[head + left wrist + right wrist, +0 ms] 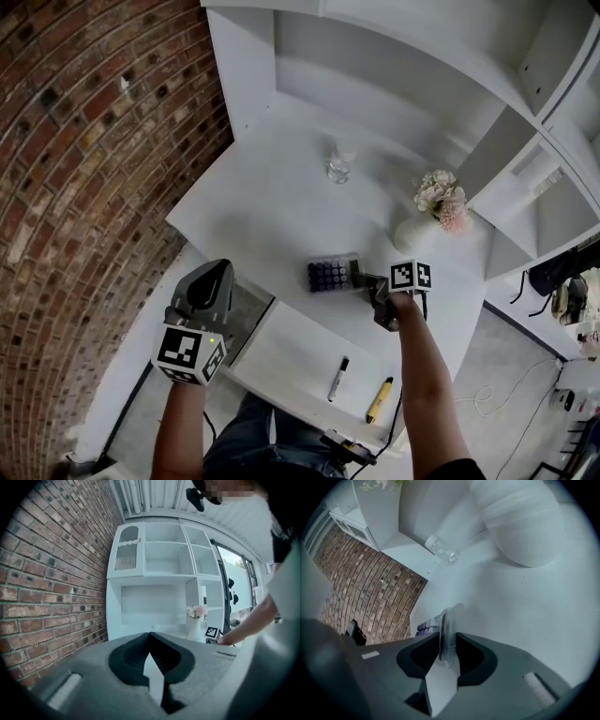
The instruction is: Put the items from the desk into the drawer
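Between the jaws of the right gripper [362, 278] [445, 654] sits the near end of a calculator [330, 275] [446, 629], seen edge-on in the right gripper view. Both pads are clenched on its thin clear edge, and its rows of purple keys run away from the jaw tips to the left. The calculator's far end lies on the white desk [272, 216], so this task item is on the desk and not in the drawer.

Beyond the jaw tips and well apart stands a small clear glass jar [339, 167] [442, 550]. Off to their right side, near, is a white vase [411, 234] [520, 522] of pink flowers [442, 199].

Behind the right jaws, toward the person, the open drawer [291, 361] holds a black-and-white marker [338, 378] and a yellow pen [380, 399], which lie apart from each other.

The left gripper [219, 270] [150, 636] hangs off the desk's left corner, beside the drawer, with its jaws pressed together on nothing. Straight ahead of its jaw tips is the white shelf unit [154, 573], and to their left the brick wall [51, 573].
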Available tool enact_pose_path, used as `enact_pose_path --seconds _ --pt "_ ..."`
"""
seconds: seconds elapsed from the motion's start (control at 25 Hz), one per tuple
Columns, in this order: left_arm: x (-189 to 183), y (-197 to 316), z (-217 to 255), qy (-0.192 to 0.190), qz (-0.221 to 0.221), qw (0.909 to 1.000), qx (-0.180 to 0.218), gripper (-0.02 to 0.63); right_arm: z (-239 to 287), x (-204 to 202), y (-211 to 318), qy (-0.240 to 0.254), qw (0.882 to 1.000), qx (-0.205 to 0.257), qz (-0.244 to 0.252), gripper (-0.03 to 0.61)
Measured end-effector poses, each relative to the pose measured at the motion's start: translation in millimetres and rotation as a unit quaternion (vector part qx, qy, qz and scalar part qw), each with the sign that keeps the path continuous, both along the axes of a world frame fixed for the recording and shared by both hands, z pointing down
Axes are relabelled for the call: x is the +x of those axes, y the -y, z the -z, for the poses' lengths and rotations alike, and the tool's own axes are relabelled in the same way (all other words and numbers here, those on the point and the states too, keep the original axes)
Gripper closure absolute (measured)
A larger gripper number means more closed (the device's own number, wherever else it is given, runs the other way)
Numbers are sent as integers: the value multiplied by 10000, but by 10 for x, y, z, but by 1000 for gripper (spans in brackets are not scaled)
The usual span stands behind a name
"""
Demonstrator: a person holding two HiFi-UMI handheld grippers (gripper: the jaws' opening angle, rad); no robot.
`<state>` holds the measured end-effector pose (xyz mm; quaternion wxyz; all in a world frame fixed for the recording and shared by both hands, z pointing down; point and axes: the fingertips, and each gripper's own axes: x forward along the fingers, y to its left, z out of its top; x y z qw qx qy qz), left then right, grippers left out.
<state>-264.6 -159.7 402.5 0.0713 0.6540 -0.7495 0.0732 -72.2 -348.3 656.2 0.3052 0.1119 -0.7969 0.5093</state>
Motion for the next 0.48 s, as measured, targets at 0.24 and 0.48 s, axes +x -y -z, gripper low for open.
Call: enact_pose_path --seconds 0.24,0.48 --pt "69 37 98 24 -78 9999 74 614 158 34 -34 304 9987 -37 -402 476" --pt "222 82 258 100 -299 9993 215 614 332 93 -140 303 9964 331 -714 477"
